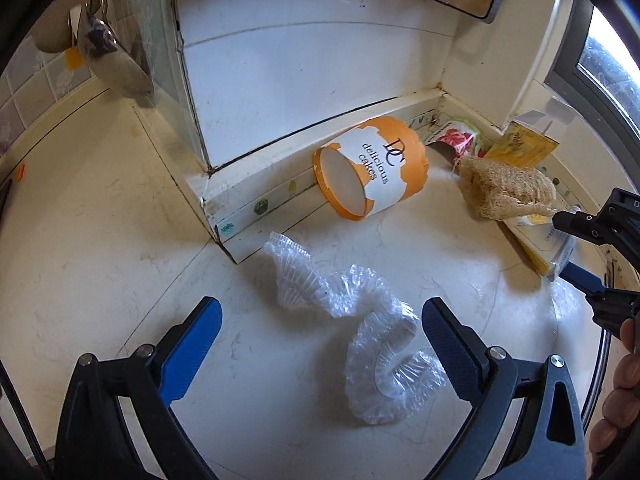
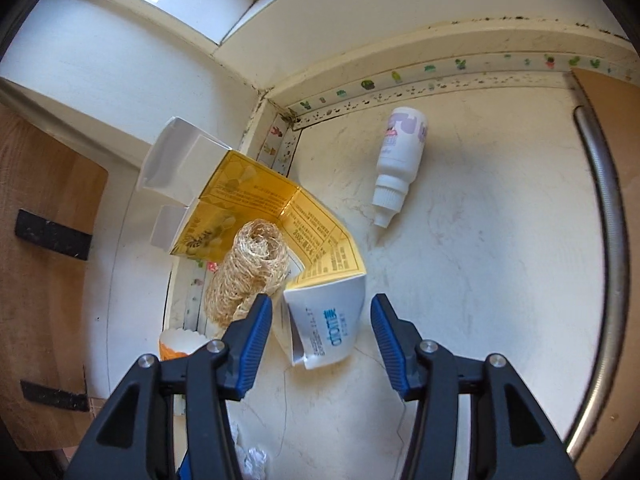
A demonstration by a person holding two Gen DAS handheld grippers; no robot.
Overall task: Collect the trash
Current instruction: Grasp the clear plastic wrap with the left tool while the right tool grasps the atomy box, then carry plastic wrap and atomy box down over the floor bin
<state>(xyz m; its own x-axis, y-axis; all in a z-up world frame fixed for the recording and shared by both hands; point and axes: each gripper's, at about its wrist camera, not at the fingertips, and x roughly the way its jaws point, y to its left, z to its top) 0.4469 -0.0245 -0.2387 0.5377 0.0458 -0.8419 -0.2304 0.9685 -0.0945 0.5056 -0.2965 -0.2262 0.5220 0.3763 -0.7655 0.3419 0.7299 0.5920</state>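
My left gripper (image 1: 322,320) sat nearest, its blue-padded jaws spread wide and holding nothing. Between them, on the pale stone counter (image 1: 100,240), lay a crumpled strip of clear pleated plastic wrap (image 1: 360,320), untouched by either pad and curling off toward eleven o'clock.

Beyond it, at twelve o'clock, an orange and white "delicious cakes" paper tub (image 1: 370,168) lay on its side against the tiled ledge (image 1: 248,208). At two o'clock a loofah scrubber (image 1: 504,188) rested on a flattened yellow carton (image 1: 520,146), with a floral wrapper (image 1: 458,138) tucked in the corner behind.

My right gripper (image 2: 320,340) came in at three o'clock of that view. Its own camera showed the jaws apart, straddling a white toothpaste box (image 2: 324,328) without pressing it; the left pad stood just beside the loofah scrubber. The box lay over the near end of the yellow carton, whose white flaps (image 2: 176,160) opened toward ten o'clock.

Farther off at one o'clock, a small white bottle (image 2: 400,160) with a purple label lay on its side, well apart from the rest. A metal rail (image 2: 608,240) curved past at three o'clock.
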